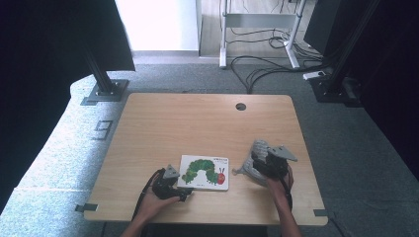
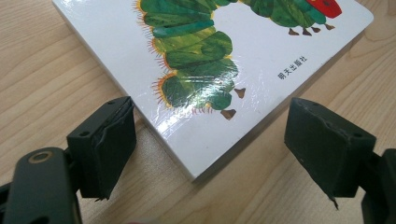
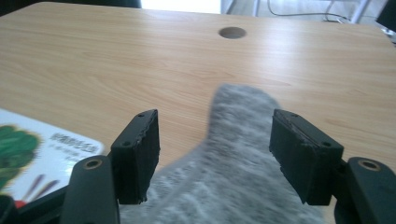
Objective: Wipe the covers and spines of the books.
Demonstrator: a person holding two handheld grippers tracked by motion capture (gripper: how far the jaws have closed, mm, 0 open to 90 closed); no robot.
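A white board book [image 1: 204, 172] with a green caterpillar on its cover lies flat on the wooden table [image 1: 197, 128], near the front edge. My left gripper [image 1: 184, 190] is at the book's near left corner. In the left gripper view, the book [image 2: 210, 60] pokes its corner between the open jaws of that gripper [image 2: 215, 140], and the pads stand off from it on both sides. A grey fuzzy sock-like cloth [image 1: 247, 170] lies right of the book. My right gripper [image 1: 261, 157] hovers over it, and the cloth [image 3: 243, 140] runs between its wide-open jaws [image 3: 215, 149].
A round cable hole [image 1: 240, 106] sits in the table's far side, also visible ahead of the right gripper as a dark hole [image 3: 232, 32]. Black frame posts [image 1: 101, 74] stand on the carpet beyond the far corners. Cables [image 1: 257, 64] trail across the floor behind the table.
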